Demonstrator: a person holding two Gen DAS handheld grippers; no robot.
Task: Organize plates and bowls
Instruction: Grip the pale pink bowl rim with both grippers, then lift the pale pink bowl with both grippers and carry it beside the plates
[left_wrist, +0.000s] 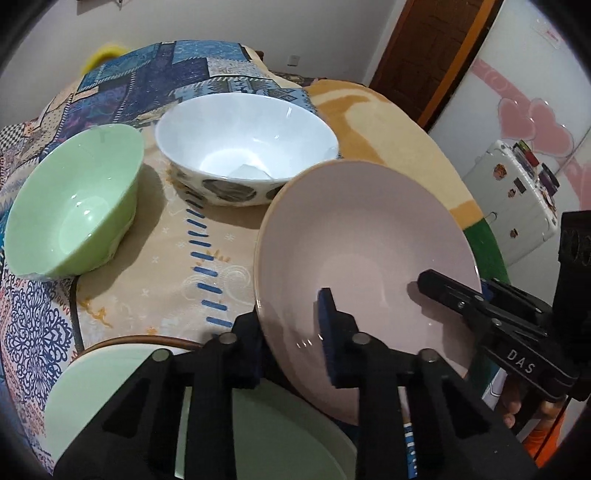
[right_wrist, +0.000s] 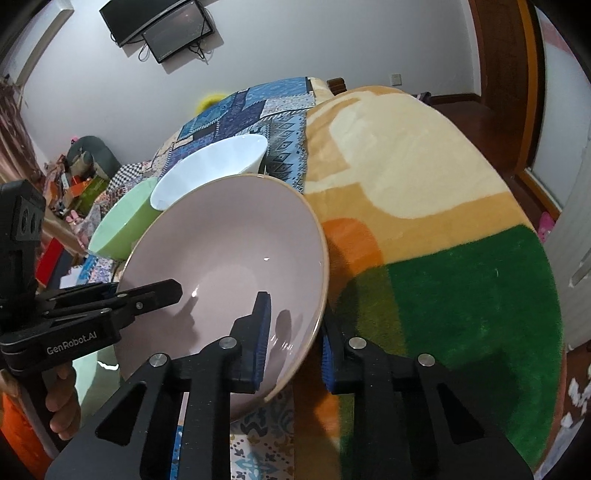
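Both grippers are clamped on the same pink bowl (left_wrist: 365, 251), one on each side of its rim, so that the bowl hangs tilted between them. In the left wrist view the left gripper (left_wrist: 291, 343) pinches the bowl's near-left wall, with one blue-padded finger (left_wrist: 327, 325) inside against the pale pink surface and the other outside, below the rim. The right gripper (right_wrist: 295, 345) does the same on the opposite side — its inner pad (right_wrist: 263, 332) lies against the inside of the bowl and its outer finger sits just behind the tan edge. Each gripper also shows in the other's camera as a black clamp reaching over the rim. Below the pink bowl, at the bottom of the left view, lies a pale green plate (left_wrist: 110, 376), partly hidden by the left gripper's body; whether the bowl touches it cannot be told. Farther back on the patterned bedspread (left_wrist: 44, 325) stand a green bowl (left_wrist: 74, 206) and, just beside it, a white bowl (left_wrist: 243, 147) with dark blotches on its outer wall — both upright and empty. To the right spreads a fleece blanket (right_wrist: 461, 295) in cream, orange and green.
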